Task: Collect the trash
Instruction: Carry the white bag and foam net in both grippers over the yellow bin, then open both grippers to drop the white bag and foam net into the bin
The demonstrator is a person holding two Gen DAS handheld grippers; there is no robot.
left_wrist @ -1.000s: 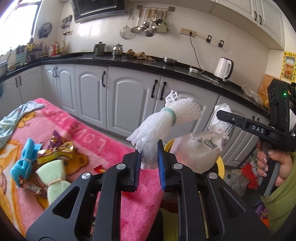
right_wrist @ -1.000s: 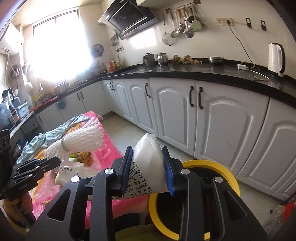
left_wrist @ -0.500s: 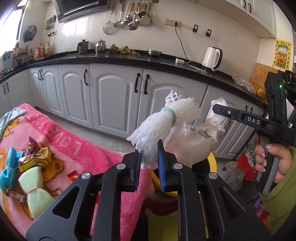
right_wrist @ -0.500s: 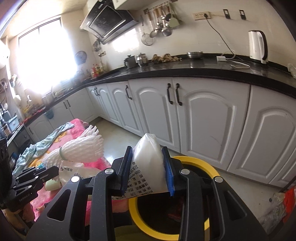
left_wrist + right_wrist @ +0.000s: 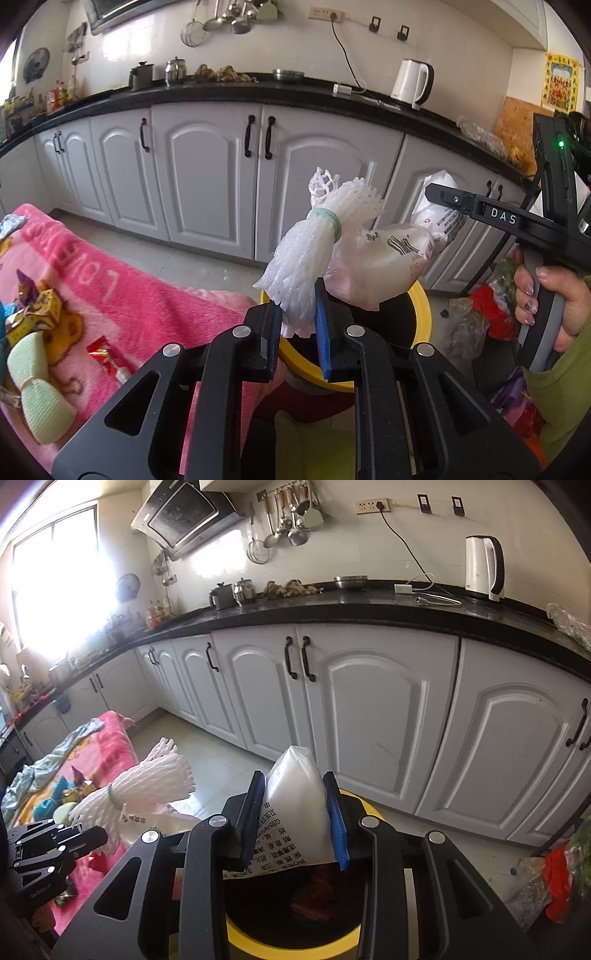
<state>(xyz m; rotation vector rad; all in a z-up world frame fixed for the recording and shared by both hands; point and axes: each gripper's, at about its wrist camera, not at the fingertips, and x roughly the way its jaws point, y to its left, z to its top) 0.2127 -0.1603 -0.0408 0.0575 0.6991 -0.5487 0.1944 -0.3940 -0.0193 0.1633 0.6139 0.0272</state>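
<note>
Your left gripper (image 5: 298,325) clamps the white foam-net bundle (image 5: 317,243); your right gripper (image 5: 297,819) pinches a translucent printed plastic bag (image 5: 295,794) above the yellow-rimmed bin (image 5: 295,945), pink blanket (image 5: 122,295) at frame left.

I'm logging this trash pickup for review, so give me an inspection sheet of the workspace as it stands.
Surface: pink plush blanket, partly covered.
Job's things: white foam fruit net bundle and translucent printed plastic bag, both held above the yellow-rimmed trash bin.
Clutter: candy wrappers, pale green foam net, blue-grey cloth on the blanket; bags on the floor.
Grippers: left gripper shut on the net bundle; right gripper shut on the bag.
Cables: black cord from wall socket; white cord on the black countertop.
Surroundings: white cabinets, white kettle, range hood.
</note>
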